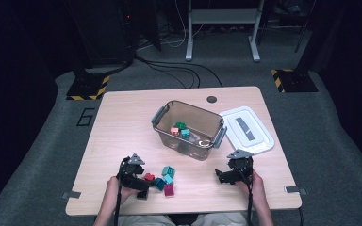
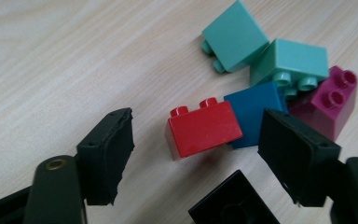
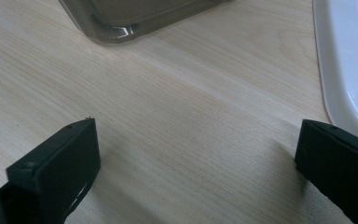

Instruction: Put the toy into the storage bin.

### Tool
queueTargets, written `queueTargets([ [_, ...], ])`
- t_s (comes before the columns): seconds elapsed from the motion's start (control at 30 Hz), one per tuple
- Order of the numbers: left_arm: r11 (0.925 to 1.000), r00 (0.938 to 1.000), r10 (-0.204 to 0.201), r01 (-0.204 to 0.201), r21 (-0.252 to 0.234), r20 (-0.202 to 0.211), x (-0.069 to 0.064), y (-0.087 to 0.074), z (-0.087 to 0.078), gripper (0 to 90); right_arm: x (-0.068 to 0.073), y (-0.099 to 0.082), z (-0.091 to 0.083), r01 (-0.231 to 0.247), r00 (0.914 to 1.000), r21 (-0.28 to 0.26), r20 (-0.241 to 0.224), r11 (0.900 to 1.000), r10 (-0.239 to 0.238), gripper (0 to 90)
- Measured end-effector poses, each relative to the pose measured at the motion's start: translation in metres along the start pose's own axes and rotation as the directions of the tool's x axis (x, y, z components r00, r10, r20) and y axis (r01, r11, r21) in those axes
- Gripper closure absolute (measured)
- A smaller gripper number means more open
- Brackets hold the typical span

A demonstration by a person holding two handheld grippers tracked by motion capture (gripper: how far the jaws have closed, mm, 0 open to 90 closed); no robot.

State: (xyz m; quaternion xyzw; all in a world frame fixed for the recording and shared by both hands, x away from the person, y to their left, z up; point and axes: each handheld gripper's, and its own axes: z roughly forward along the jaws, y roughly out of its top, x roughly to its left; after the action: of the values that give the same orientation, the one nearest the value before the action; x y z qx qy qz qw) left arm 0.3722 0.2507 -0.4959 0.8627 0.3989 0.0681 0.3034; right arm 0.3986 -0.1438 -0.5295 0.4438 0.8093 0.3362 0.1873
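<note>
From the high view, the wooden table (image 1: 122,122) carries a clear plastic bin (image 1: 188,129) near its middle, with a few small blocks inside it, and a white lid (image 1: 247,129) lying flat just beside the bin toward the right edge. Near the front edge, left of centre, lies a small cluster of blocks: a red block (image 1: 148,177), teal ones and a magenta block (image 1: 169,190). The left gripper (image 1: 141,181) sits at the cluster's left side, low over the table, held in the person's left hand. The right gripper (image 1: 224,175) rests near the front edge toward the right, in front of the bin's near right corner and well apart from the blocks.

In the left gripper view, the left gripper (image 2: 196,149) has its jaws apart with the red block (image 2: 204,128) lying between them, studs up; a gap shows between the left pad and the block, so the pads do not press on it. A blue block (image 2: 254,116) touches the red one on its far side, next to the right pad. Beyond it lie two light teal blocks (image 2: 291,63) and the magenta block (image 2: 328,100), all close together. A black block (image 2: 233,200) sits on the table just in front of the red one.

In the right gripper view, the right gripper (image 3: 198,154) has its jaws wide apart over bare wood, holding nothing. The bin (image 3: 135,14) stands ahead of it, and the lid (image 3: 345,60) lies off to the right.
</note>
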Motion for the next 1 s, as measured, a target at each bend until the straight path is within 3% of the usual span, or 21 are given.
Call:
queueTargets([
  [0.27,0.9998,0.9998,-0.017,0.017,-0.001,-0.011,0.005,-0.003,0.007,53.5,0.0,0.0,0.0,0.0,1.0,0.0,0.0,1.0,0.0,0.0],
  [0.57,0.9997,0.9995,-0.021,0.021,-0.013,-0.022,0.011,0.0,0.006,58.4,0.0,0.0,0.0,0.0,1.0,0.0,0.0,1.0,0.0,0.0],
  [1.0,0.999,0.999,-0.028,0.027,-0.035,-0.036,0.02,0.011,-0.001,58.7,0.0,0.0,0.0,0.0,1.0,0.0,0.0,1.0,0.0,0.0],
])
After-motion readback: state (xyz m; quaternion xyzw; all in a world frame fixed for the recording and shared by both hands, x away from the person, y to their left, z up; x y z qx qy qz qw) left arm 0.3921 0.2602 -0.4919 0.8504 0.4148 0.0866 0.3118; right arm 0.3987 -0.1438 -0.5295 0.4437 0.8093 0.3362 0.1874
